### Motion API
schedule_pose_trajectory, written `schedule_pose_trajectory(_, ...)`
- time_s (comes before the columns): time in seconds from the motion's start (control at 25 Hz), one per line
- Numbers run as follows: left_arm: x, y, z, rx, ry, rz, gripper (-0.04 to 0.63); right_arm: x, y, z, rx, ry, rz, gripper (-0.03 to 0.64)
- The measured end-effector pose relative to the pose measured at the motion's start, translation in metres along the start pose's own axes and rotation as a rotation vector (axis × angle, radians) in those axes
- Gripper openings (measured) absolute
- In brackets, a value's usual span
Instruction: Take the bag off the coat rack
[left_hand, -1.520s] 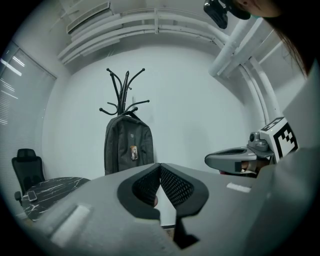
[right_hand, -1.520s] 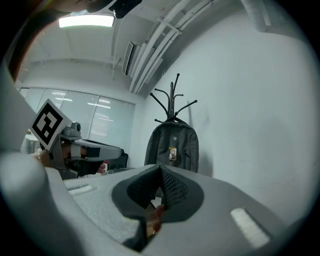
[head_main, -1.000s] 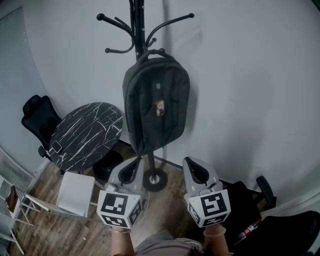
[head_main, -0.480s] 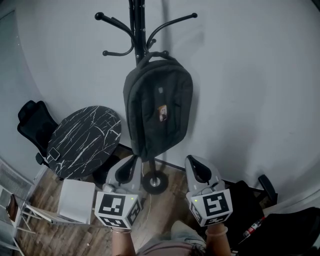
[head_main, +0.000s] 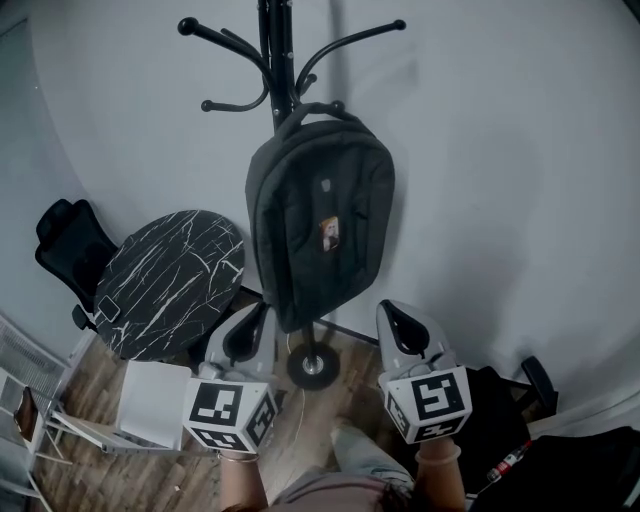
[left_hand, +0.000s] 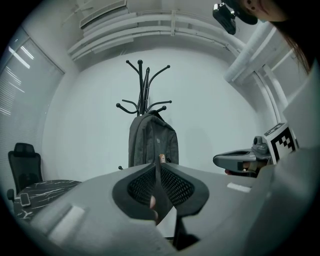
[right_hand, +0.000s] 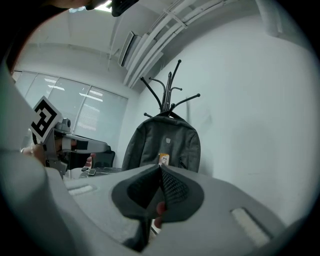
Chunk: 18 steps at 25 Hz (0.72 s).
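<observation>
Head view: a dark backpack (head_main: 320, 215) hangs by its top handle from the black coat rack (head_main: 275, 50), close against a pale wall (head_main: 500, 150). The left gripper (head_main: 262, 318) and the right gripper (head_main: 388, 310) point up at it from just under its bottom edge, clear of the fabric, each with its jaws pressed together on nothing. A black marbled round table (head_main: 170, 285) crowds the bag's left side. To its right is bare wall.
</observation>
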<state>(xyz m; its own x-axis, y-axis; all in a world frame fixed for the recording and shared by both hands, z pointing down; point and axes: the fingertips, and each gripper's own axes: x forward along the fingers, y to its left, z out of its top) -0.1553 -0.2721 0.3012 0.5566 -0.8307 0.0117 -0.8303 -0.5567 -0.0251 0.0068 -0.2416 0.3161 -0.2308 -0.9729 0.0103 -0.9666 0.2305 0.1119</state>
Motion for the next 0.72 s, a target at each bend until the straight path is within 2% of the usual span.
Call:
schedule_pose_trajectory(0.16, 0.014, 0.008, 0.002, 0.007, 0.003, 0.027, 0.022, 0.017, -0.013, -0.001, -0.013, 0.012, 0.009, 0.003)
schedule_pose_trajectory(0.24, 0.021, 0.012, 0.002, 0.009, 0.006, 0.042, 0.057, 0.026, -0.019, -0.003, -0.014, 0.020, 0.016, 0.003)
schedule_pose_trajectory(0.36, 0.030, 0.018, 0.001, 0.009, 0.011, 0.066, 0.057, 0.039, -0.029, -0.006, -0.013, 0.029, 0.027, 0.003)
schedule_pose_trajectory(0.44, 0.035, 0.021, 0.000, 0.006, 0.015, 0.080, 0.061, 0.049, -0.035, -0.009, -0.011, 0.035, 0.040, 0.039)
schedule_pose_trajectory(0.72, 0.053, 0.035, -0.004, 0.000, 0.033, 0.135, 0.080, 0.077, -0.055, -0.017, -0.012, 0.051, 0.059, 0.054)
